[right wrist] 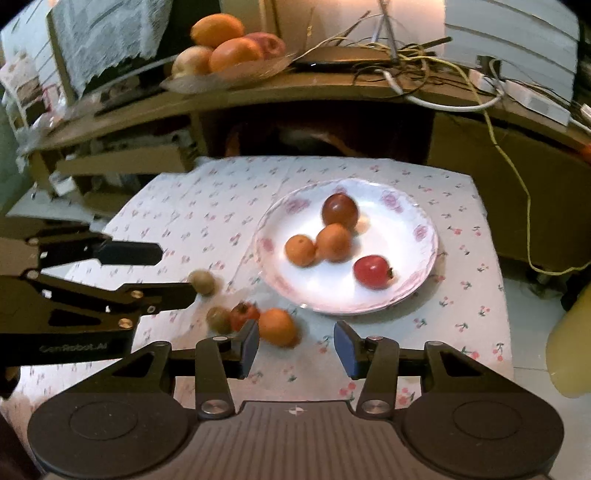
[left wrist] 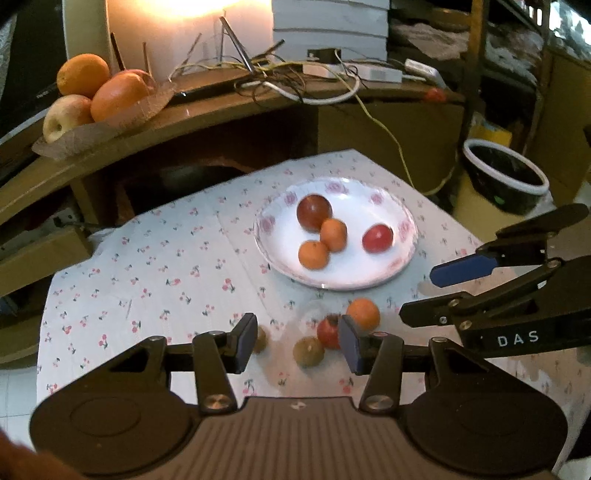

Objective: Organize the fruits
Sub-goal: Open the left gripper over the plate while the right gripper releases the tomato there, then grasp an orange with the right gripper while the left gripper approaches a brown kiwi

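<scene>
A white floral plate [left wrist: 391, 271] [right wrist: 413, 291] on the cherry-print cloth holds a dark red fruit [left wrist: 314, 212] [right wrist: 340, 211], two small oranges [left wrist: 333, 234] [right wrist: 301, 250] and a red tomato-like fruit [left wrist: 377, 238] [right wrist: 372, 271]. On the cloth in front of the plate lie an orange [left wrist: 364, 314] [right wrist: 277, 326], a red fruit [left wrist: 328, 331] [right wrist: 243, 314] and two greenish-brown fruits [left wrist: 308, 350] [right wrist: 218, 319] [right wrist: 202, 281]. My left gripper [left wrist: 297, 341] is open and empty above these loose fruits. My right gripper [right wrist: 295, 349] is open and empty, just right of the loose orange.
A wooden desk behind holds a dish of large oranges and apples [left wrist: 99, 92] [right wrist: 229, 51], tangled cables [left wrist: 295, 74] and a stack of books [left wrist: 330, 26]. A black bowl with a white rim [left wrist: 506, 177] sits on the floor at the right.
</scene>
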The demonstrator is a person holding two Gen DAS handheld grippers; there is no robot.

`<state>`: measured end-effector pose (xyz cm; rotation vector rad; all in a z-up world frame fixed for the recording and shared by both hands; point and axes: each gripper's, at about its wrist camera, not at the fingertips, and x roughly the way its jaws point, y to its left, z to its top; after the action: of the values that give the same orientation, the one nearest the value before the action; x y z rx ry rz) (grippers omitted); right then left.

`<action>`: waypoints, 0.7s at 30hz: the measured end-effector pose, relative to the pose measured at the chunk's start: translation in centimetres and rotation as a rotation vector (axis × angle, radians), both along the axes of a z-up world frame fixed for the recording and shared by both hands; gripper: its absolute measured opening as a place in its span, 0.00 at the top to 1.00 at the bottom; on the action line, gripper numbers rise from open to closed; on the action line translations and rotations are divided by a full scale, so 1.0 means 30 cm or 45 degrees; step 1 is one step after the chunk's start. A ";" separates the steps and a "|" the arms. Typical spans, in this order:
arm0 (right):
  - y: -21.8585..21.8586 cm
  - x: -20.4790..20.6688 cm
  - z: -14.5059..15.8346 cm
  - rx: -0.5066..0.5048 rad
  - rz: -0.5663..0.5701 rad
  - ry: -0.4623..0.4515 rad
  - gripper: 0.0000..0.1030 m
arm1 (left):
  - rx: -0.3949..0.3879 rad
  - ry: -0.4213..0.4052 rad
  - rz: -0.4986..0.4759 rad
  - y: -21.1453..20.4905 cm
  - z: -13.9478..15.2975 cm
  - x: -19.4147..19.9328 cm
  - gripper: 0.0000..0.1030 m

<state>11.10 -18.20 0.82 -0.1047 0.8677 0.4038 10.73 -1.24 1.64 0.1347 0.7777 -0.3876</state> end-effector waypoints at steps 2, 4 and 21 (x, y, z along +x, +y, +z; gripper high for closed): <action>0.019 0.000 -0.018 -0.014 0.032 0.025 0.53 | 0.011 0.019 -0.007 0.006 -0.017 -0.001 0.49; 0.039 0.006 -0.040 -0.035 0.066 0.035 0.53 | 0.021 0.033 -0.015 0.009 -0.034 -0.001 0.49; 0.087 0.093 -0.132 -0.066 0.181 0.111 0.56 | 0.068 0.088 -0.116 -0.003 -0.121 0.025 0.49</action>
<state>13.90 -15.60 -3.13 -0.1984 0.9602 0.5216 11.47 -1.33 -1.98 0.2085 0.8524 -0.4595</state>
